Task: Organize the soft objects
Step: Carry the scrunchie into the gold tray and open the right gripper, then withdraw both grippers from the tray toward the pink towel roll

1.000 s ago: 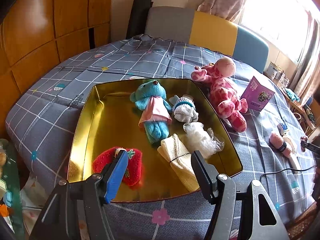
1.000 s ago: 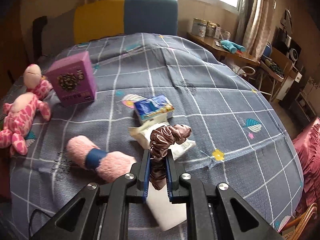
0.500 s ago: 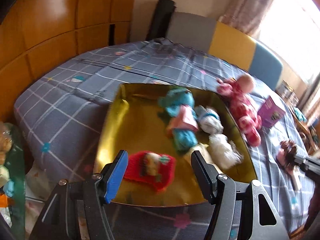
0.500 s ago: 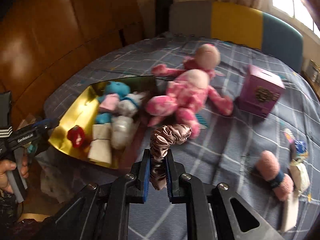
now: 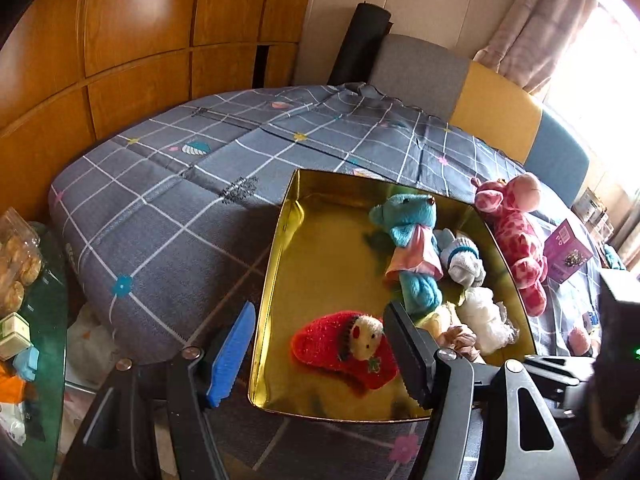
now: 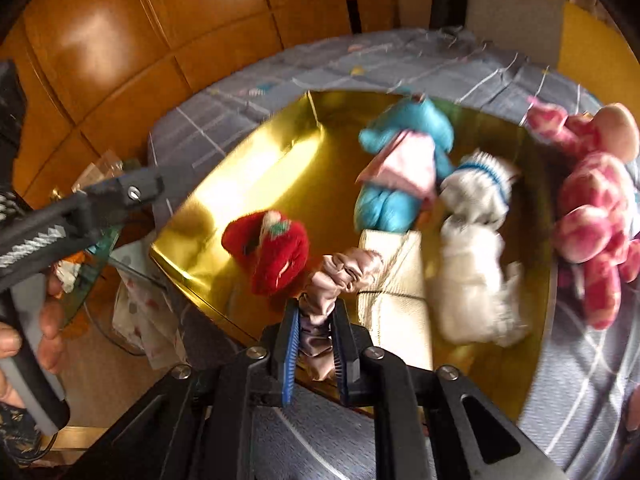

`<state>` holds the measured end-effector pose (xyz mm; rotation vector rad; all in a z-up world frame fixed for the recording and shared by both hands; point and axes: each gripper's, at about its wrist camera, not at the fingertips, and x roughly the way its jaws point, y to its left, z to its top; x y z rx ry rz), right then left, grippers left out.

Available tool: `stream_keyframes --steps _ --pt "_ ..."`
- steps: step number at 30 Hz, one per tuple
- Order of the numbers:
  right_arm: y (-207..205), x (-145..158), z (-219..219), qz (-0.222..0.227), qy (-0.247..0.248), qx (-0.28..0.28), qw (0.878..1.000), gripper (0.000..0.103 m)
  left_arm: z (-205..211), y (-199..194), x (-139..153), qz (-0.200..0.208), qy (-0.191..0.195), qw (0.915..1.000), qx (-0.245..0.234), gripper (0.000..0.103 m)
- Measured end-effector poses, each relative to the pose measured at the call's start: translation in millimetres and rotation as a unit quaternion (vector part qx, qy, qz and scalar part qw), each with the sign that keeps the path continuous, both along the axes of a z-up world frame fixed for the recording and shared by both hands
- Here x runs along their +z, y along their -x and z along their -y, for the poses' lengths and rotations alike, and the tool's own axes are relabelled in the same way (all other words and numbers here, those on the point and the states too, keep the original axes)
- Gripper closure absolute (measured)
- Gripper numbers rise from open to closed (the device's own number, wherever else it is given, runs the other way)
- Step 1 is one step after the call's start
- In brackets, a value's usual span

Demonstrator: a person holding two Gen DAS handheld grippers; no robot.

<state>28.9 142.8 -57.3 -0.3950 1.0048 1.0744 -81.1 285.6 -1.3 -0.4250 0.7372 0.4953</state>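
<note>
Right wrist view shows the right gripper [image 6: 314, 320], jaws opening, with a crinkled mauve satin scrunchie [image 6: 340, 276] still between its pads over the near edge of the gold tray [image 6: 248, 168], while only the left wrist view shows the left gripper [image 5: 320, 344] spread wide and empty.

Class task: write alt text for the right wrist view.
The right gripper, jaws opening, has a mauve satin scrunchie between them above a gold tray that holds a red plush, a blue bear and white soft items.
</note>
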Motion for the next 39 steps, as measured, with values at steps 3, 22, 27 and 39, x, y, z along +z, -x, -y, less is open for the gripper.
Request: stream_keyframes --steps 3,22,27,39 --pt "-2.9 -6.3 5.5 -0.017 -0.006 -0.01 1.0 0.075 0.6 -1.2 -4.6 -0.004 0.005 1.0 -0.002 0.036" --pt "0.3 31.4 66.8 0.051 -0.037 -0.086 0.994 0.073 33.0 -12.6 1.6 -0.006 -0.012 0.999 -0.044 0.036" --pt "-5.8 35.1 90.0 0.055 -0.041 -0.114 0.991 0.073 46.4 -16.6 4.2 -0.008 -0.019 0.9979 -0.062 0.036" --pt "-22.3 43.8 140.8 0.071 -0.048 -0.179 0.98 0.073 76.3 -28.2 8.0 -0.015 -0.034 0.9938 -0.105 0.036"
